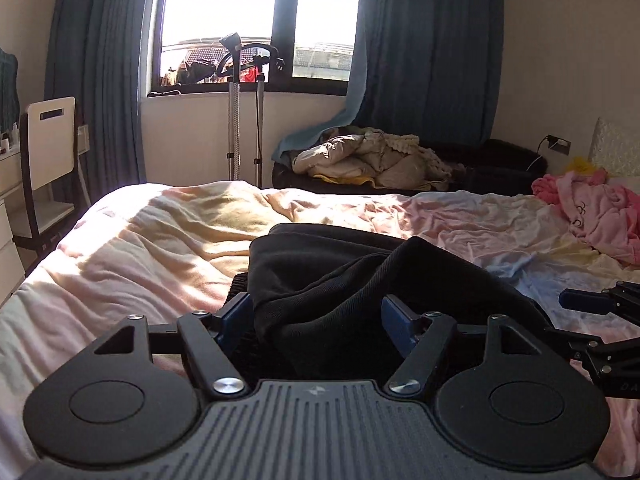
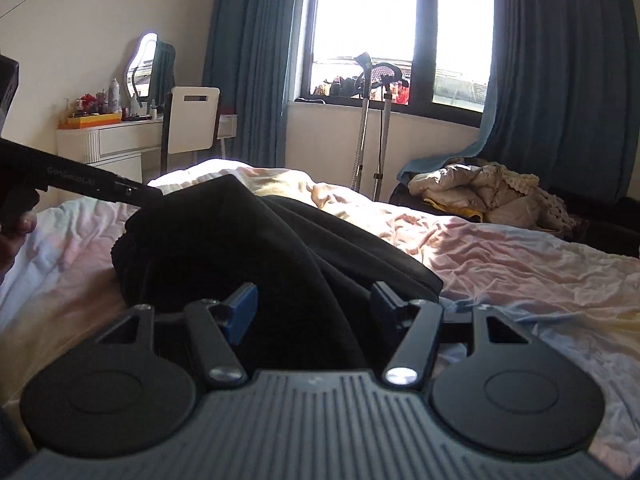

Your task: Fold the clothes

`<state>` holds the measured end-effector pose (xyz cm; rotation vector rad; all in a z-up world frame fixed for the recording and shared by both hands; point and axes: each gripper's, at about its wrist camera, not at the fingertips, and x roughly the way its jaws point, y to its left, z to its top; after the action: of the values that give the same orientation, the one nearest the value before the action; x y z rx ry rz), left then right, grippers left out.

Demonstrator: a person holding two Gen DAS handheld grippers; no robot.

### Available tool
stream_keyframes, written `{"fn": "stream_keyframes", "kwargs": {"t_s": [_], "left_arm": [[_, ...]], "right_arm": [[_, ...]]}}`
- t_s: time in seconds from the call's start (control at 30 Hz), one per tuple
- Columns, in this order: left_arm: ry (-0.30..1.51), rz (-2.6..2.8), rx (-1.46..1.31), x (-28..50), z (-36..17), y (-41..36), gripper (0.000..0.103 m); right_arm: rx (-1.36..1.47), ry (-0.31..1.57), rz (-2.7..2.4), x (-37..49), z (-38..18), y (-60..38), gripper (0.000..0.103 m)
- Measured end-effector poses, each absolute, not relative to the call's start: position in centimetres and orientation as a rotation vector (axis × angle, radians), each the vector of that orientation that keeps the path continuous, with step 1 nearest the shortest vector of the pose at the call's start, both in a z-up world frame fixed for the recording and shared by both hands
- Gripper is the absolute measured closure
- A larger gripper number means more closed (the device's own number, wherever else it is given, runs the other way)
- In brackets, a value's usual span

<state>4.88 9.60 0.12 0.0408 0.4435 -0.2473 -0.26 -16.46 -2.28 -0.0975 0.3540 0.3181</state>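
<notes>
A black garment (image 1: pixel 320 276) lies bunched on the bed's pale pink and yellow sheet (image 1: pixel 140 240). My left gripper (image 1: pixel 316 314) stands open low over its near edge, a loose fold bulging up between the blue pads without being pinched. In the right wrist view the same black garment (image 2: pixel 248 248) spreads ahead, and my right gripper (image 2: pixel 314 306) is open with cloth lying between its pads. One blue finger (image 1: pixel 582 302) of the right tool shows at the right edge. The left tool's black bar (image 2: pixel 80 182), held by a hand (image 2: pixel 16 228), reaches the garment's far left corner.
A pink garment (image 1: pixel 592 208) lies at the bed's far right. Beige clothes (image 1: pixel 380 160) are piled on a dark bench under the window. A garment-steamer stand (image 1: pixel 236 112), a white chair (image 1: pixel 48 160) and a dressing table (image 2: pixel 112 140) stand beyond the bed.
</notes>
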Motion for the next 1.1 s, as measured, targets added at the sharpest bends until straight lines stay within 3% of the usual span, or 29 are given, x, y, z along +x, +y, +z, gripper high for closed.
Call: {"fn": "stream_keyframes", "kwargs": {"t_s": [0.2, 0.57, 0.67, 0.73, 0.8, 0.97, 1.1], "left_arm": [[0.489, -0.208, 0.085, 6.8, -1.1, 9.0, 0.025], [0.473, -0.061, 0.138, 9.5, -3.7, 6.4, 0.026], [0.449, -0.026, 0.033, 9.6, -3.2, 7.6, 0.049], [0.427, -0.016, -0.047, 9.3, -2.5, 8.5, 0.073], [0.399, -0.017, -0.117, 8.6, -1.7, 9.5, 0.081], [0.401, -0.022, -0.277, 7.2, -0.7, 11.6, 0.087], [0.518, 0.006, -0.388, 8.7, -2.1, 13.5, 0.086]], "right_arm": [[0.006, 0.400, 0.296, 2.9, -4.2, -17.4, 0.041], [-0.110, 0.419, 0.267, 2.7, -5.4, -16.0, 0.076], [-0.175, 0.364, 0.234, 2.0, -5.0, -15.7, 0.084], [-0.190, 0.346, 0.232, 1.7, -4.9, -15.5, 0.088], [-0.218, 0.327, 0.228, 1.3, -5.0, -15.2, 0.091], [-0.347, 0.292, 0.269, -0.5, -5.1, -14.1, 0.099], [-0.417, 0.436, 0.375, -0.1, -7.4, -12.6, 0.099]]}}
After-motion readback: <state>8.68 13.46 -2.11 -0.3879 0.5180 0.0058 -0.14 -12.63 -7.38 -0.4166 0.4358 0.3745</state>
